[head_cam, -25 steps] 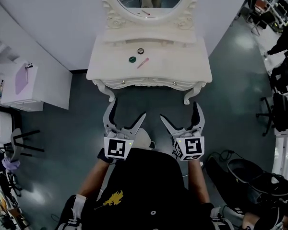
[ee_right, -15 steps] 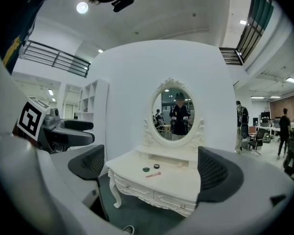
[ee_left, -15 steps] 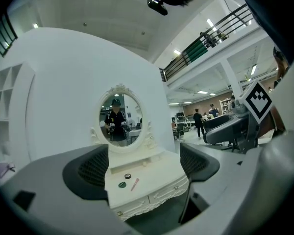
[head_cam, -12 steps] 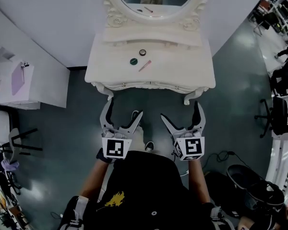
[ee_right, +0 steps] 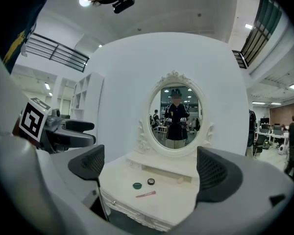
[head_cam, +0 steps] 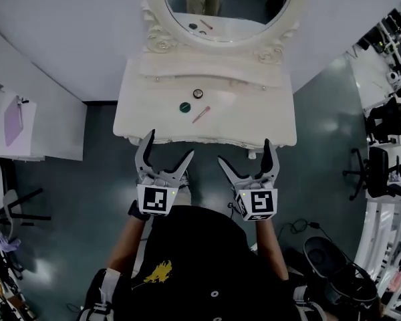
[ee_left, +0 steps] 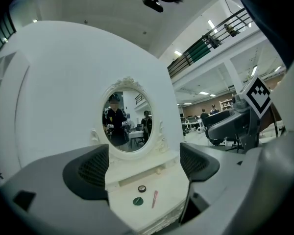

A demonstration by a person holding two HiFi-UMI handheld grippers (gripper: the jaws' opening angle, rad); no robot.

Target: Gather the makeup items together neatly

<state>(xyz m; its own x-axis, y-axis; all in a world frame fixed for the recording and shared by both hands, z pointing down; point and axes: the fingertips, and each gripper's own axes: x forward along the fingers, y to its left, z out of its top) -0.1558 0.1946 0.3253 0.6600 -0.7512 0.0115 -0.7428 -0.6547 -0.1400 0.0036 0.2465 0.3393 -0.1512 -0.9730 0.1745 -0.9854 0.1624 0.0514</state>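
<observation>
The white dressing-table worktop [head_cam: 254,122] is in front of me, with an oval mirror [head_cam: 227,5] behind it. My left gripper [head_cam: 170,146] and right gripper [head_cam: 244,151] hang near its front edge, fingers wide apart, holding nothing. A pink stick [head_cam: 201,114], a green round lid [head_cam: 185,108] and a tiny dark pot [head_cam: 198,93] lie close together on the worktop.

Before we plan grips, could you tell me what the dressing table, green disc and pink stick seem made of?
Dressing table: probably painted wood or moulded resin, cream with a soft sheen; carved scrollwork suggests it.
Green disc: likely plastic, even flat colour; too small to be sure.
Pink stick: likely plastic, thin and uniformly pink; finish unclear.
</observation>
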